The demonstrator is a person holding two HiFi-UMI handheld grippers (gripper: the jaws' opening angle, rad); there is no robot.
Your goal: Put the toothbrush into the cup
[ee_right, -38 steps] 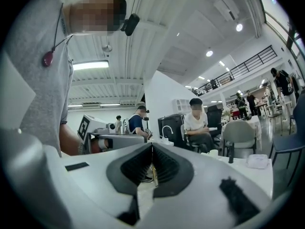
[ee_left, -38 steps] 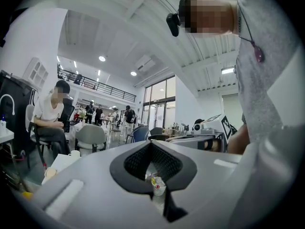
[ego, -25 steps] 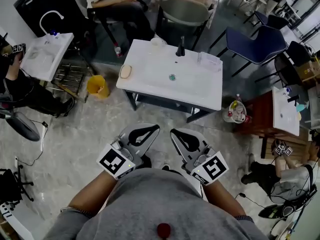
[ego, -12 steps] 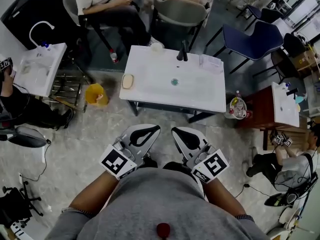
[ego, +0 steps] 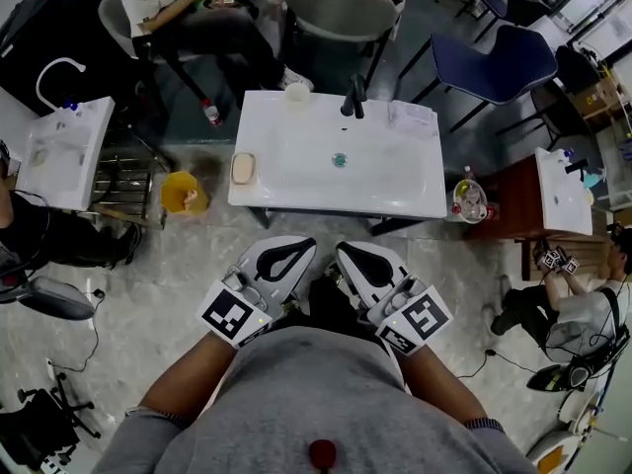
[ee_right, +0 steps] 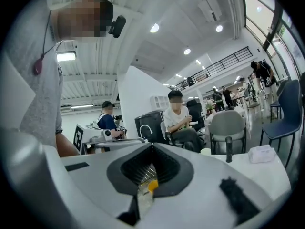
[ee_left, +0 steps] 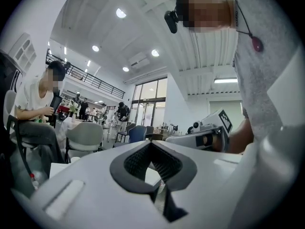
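Observation:
A white sink table (ego: 395,186) stands ahead of me, with a black faucet (ego: 351,97) at its far edge. A small white cup (ego: 296,92) sits at the far left corner, also in the right gripper view as the cup (ee_right: 206,151). I cannot make out a toothbrush in any view. My left gripper (ego: 308,246) and right gripper (ego: 342,251) are held side by side in front of my body, short of the table. Both are shut with nothing between the jaws. The tips meet on the left gripper (ee_left: 151,142) and on the right gripper (ee_right: 152,144).
On the table lie a tan soap bar (ego: 243,168) at the left and a clear box (ego: 413,115) at the far right. A yellow bin (ego: 184,192) stands left of it. A seated person (ego: 168,8), grey chair (ego: 341,13) and blue chair (ego: 513,57) are behind.
Both grippers have moved forward together towards the sink table, which now lies nearer in the head view. Both jaws have stayed shut.

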